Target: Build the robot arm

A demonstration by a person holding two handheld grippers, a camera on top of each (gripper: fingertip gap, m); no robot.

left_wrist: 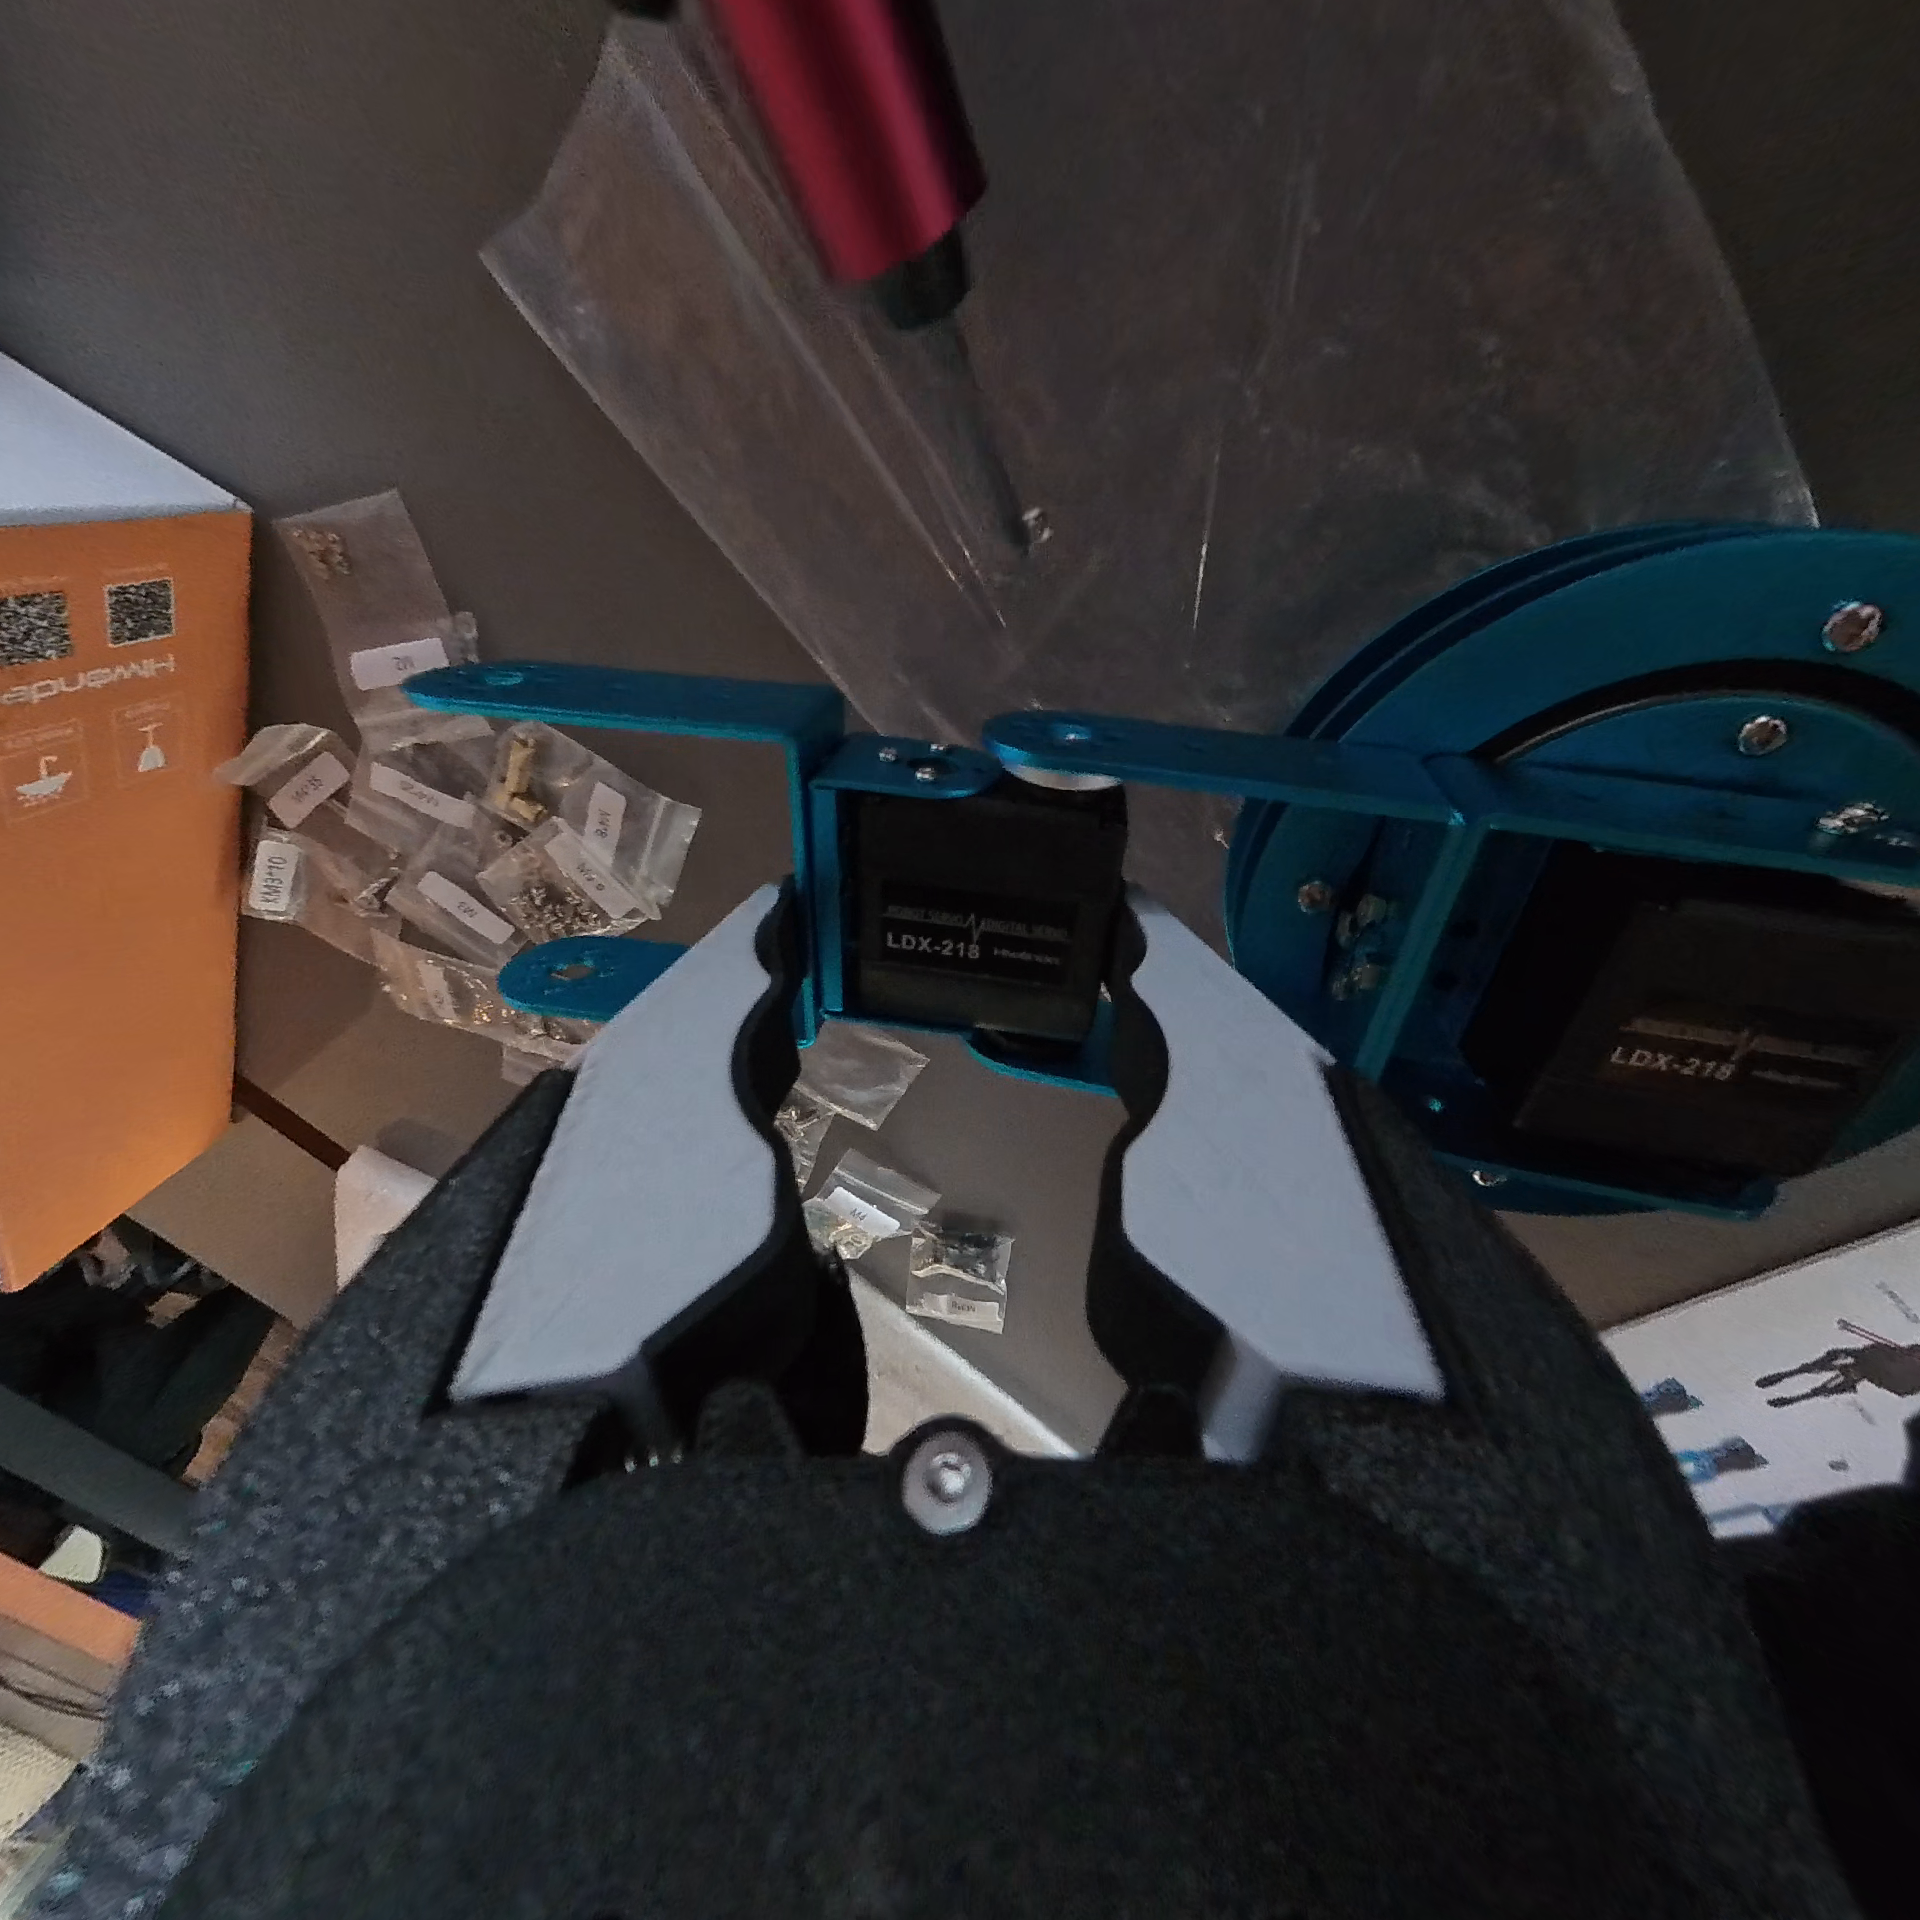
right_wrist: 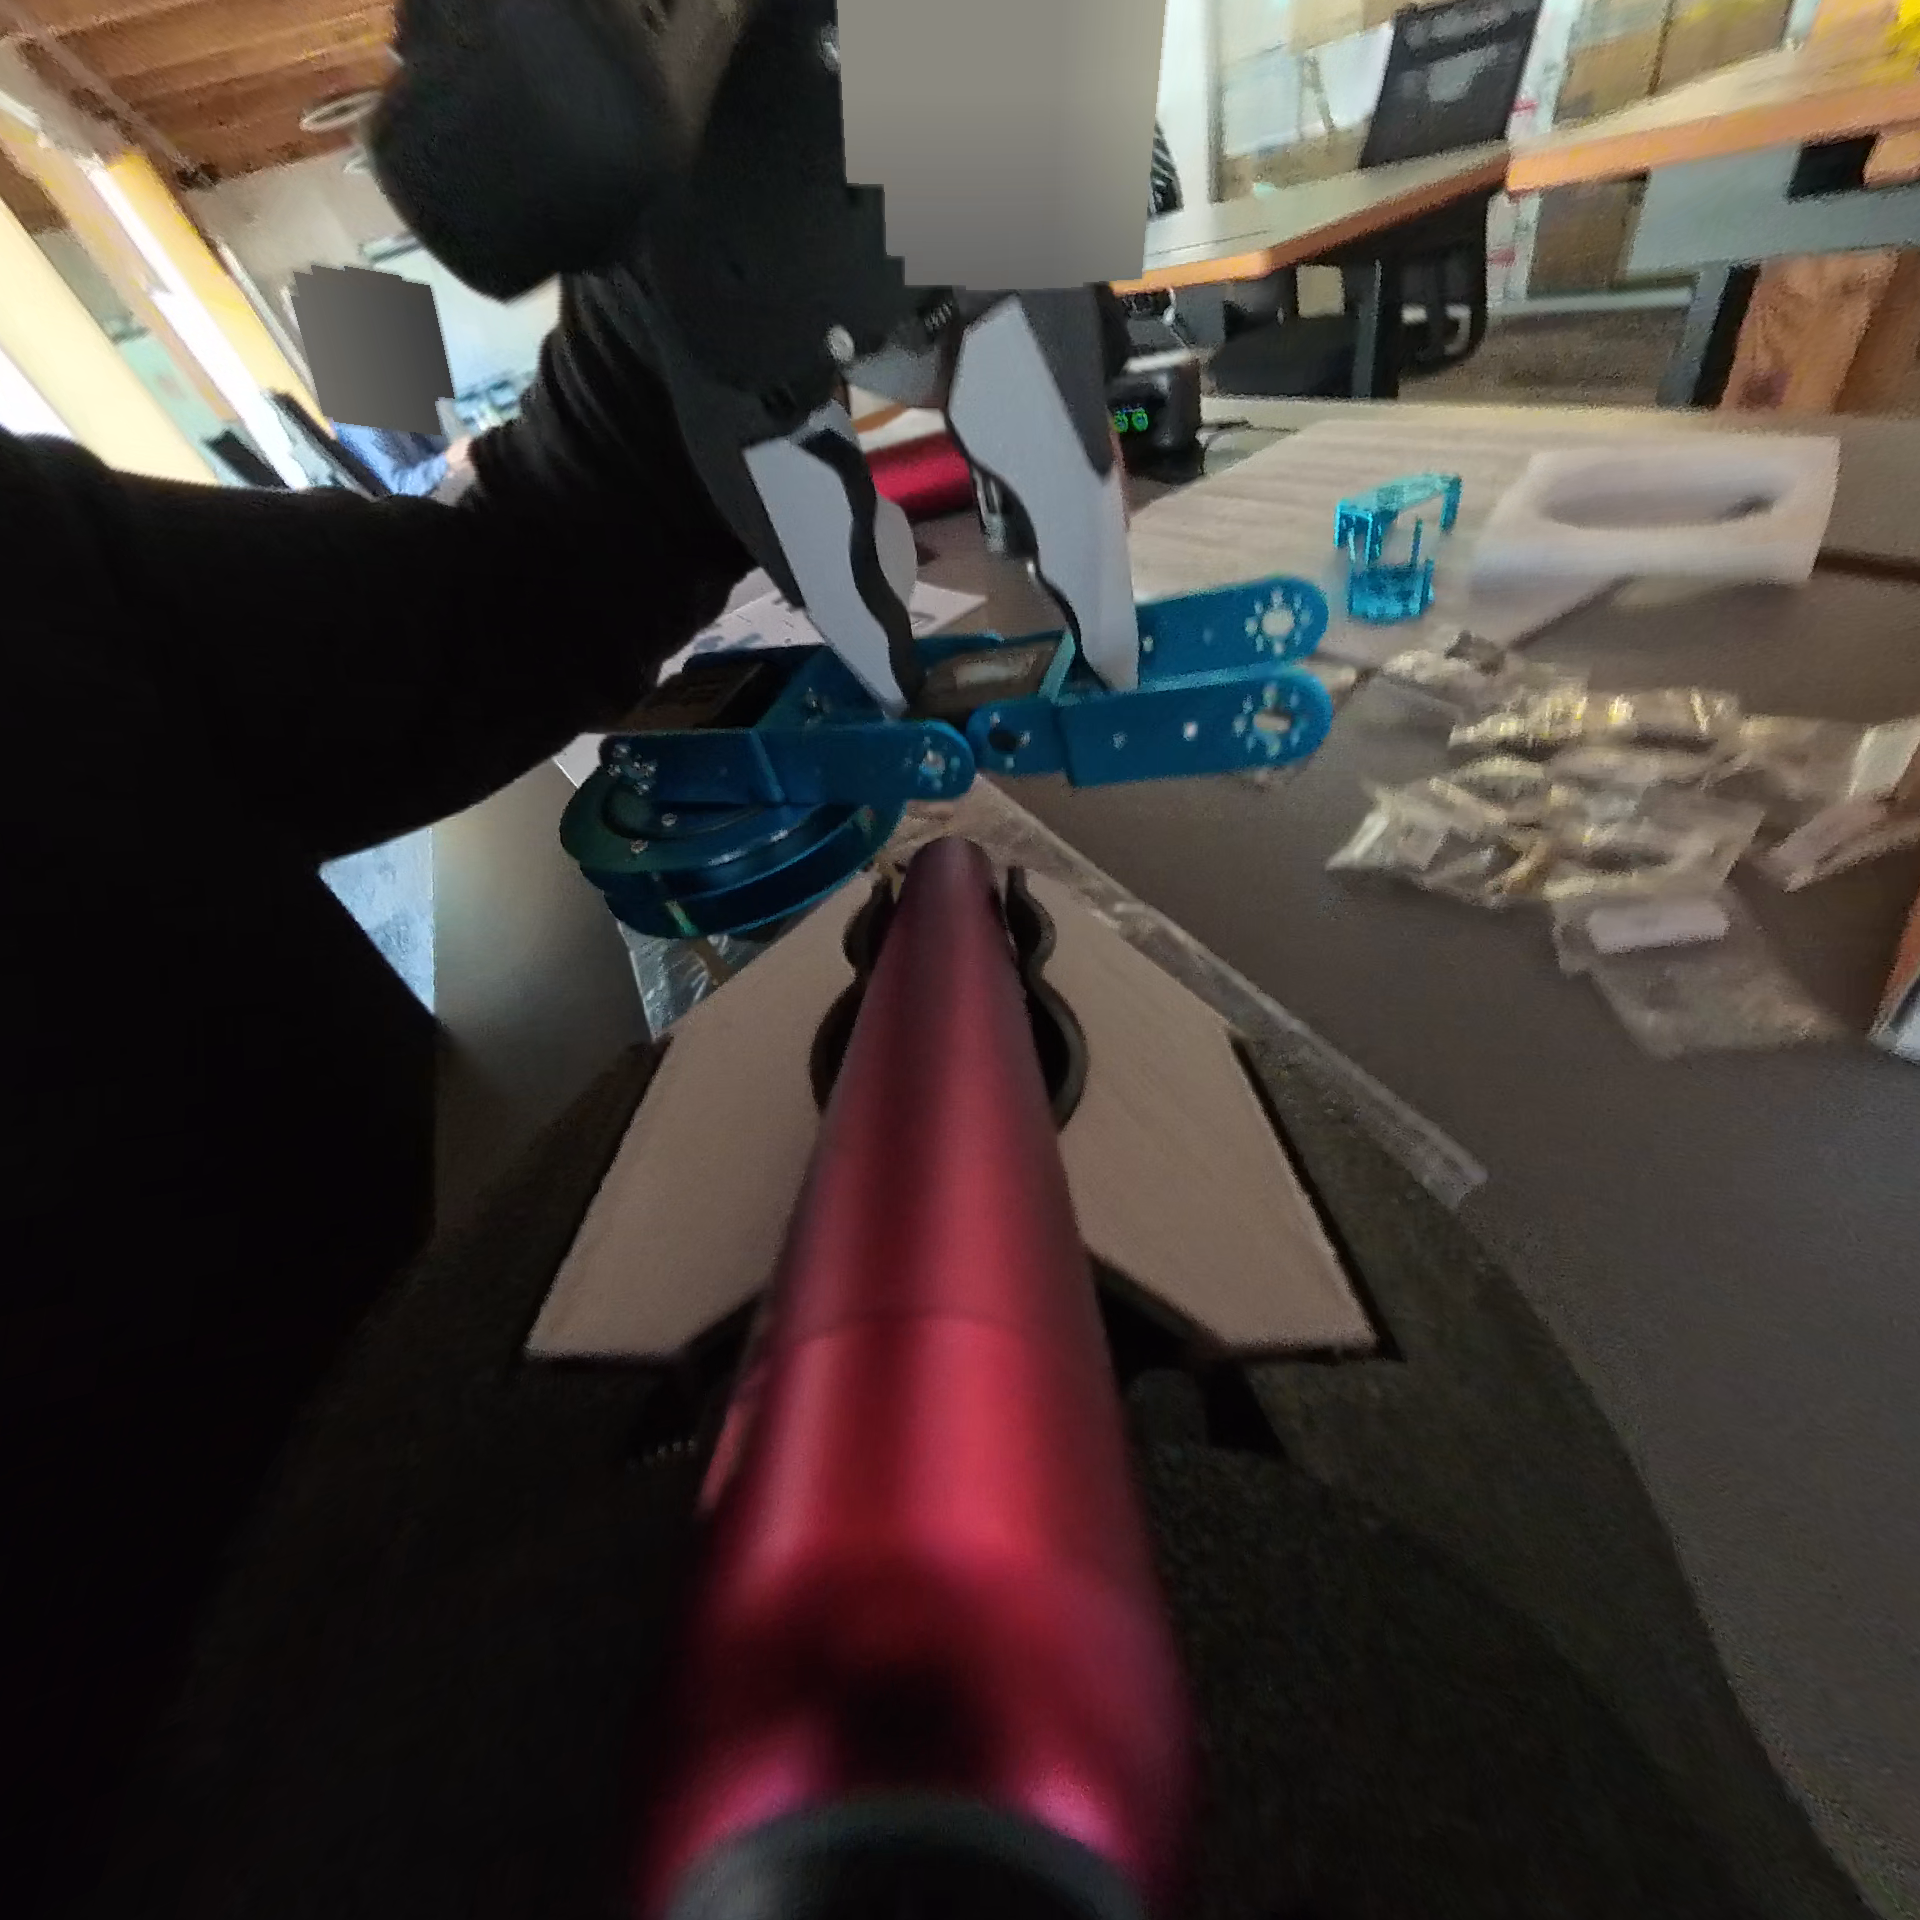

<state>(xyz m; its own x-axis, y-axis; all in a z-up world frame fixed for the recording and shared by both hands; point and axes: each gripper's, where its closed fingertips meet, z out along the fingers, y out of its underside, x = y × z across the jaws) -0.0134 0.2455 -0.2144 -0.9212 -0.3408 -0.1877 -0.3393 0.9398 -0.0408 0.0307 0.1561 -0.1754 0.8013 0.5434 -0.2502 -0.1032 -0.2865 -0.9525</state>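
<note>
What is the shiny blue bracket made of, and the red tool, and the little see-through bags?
The blue bracket looks like thin painted or anodized metal: flat, sharp-edged, with a metallic sheen. The red tool, gripped by the right hand-held gripper, seems to be satin-finished metal, smooth with soft highlights. The little bags look like clear, crinkly plastic film; the small parts inside show through.

Left gripper (left_wrist: 956,977) points steeply down, grey fingers (left_wrist: 665,1122) part-spread, clamped on either side of a held part. Right gripper (right_wrist: 951,904) angled forward and low, fingers (right_wrist: 1164,1143) pinched around a held tool. Black sleeve (right_wrist: 208,831) reaches across behind left gripper.
</note>
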